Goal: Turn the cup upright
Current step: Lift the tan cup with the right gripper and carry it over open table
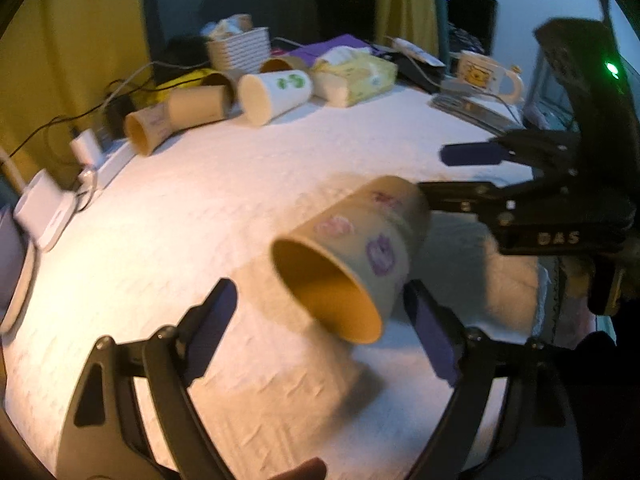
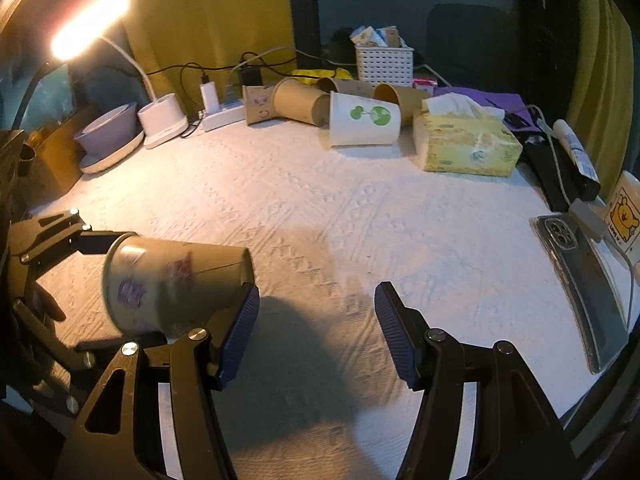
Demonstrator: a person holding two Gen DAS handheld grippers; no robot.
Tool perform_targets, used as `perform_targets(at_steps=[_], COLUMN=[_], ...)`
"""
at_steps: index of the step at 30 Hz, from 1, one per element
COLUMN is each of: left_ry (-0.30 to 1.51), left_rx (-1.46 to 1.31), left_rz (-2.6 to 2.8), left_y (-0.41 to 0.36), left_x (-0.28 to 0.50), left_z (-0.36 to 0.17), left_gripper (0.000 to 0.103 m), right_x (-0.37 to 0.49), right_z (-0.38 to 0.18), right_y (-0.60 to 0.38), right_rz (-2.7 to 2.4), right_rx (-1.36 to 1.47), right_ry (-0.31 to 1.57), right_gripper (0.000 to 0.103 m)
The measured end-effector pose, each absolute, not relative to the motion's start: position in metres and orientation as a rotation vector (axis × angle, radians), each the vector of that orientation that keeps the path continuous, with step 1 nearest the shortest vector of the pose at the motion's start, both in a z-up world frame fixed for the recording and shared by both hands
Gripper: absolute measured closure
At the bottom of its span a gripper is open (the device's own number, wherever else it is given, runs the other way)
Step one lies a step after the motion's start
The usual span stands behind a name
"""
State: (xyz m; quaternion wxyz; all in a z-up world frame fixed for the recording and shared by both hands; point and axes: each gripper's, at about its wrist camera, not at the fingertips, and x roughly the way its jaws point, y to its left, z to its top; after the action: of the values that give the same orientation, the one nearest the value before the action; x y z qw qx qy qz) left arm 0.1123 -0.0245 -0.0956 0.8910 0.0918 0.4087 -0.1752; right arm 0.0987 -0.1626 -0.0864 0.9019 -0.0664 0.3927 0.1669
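Left tongs [image 1: 320, 285]: jaws spread either side of the cup [image 1: 360, 240]. One pad [image 1: 434, 340] sits against the wall and there's a gap at the other pad [image 1: 214, 320], so I can't tell if it's clamped. Right tongs [image 2: 317, 287]: wide open, gripping nothing, one finger [image 2: 238, 332] at the cup's base end. The cup is on its side near the desk's [image 2: 360, 220] front-left corner, mouth toward the left tongs. It's blurred, its prints are unreadable, and contact with the desk is unclear. Back edge: white cup [image 2: 364, 124] lying down, tissue box [image 2: 464, 144]. Right edge: phone [image 2: 580, 280], cut off.
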Motion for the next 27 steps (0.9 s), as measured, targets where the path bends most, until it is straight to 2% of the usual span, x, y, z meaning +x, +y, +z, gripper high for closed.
perform_targets(at_steps=[13, 23, 25, 27], left_ry=[0.821, 0.778, 0.774, 0.767], left_rx=[0.003, -0.063, -0.07, -0.082], left_rz=[-0.13, -0.096, -0.091, -0.089], left_y=[0.036, 0.053, 0.055, 0.058], left_x=[0.1, 0.101, 0.101, 0.1], left_z=[-0.096, -0.09, -0.089, -0.088], left_gripper=[0.017, 0.017, 0.017, 0.017], right_x=[0.074, 0.072, 0.076, 0.079], right_z=[-0.077, -0.066, -0.064, -0.062], right_y=[-0.139, -0.126, -0.119, -0.112], right_rz=[0.425, 0.493, 0.517, 0.539], right_rx=[-0.216, -0.269, -0.282, -0.296], right_ry=[0.826, 0.841, 0.843, 0.844], right_gripper=[0.04, 0.039, 0.034, 0.034])
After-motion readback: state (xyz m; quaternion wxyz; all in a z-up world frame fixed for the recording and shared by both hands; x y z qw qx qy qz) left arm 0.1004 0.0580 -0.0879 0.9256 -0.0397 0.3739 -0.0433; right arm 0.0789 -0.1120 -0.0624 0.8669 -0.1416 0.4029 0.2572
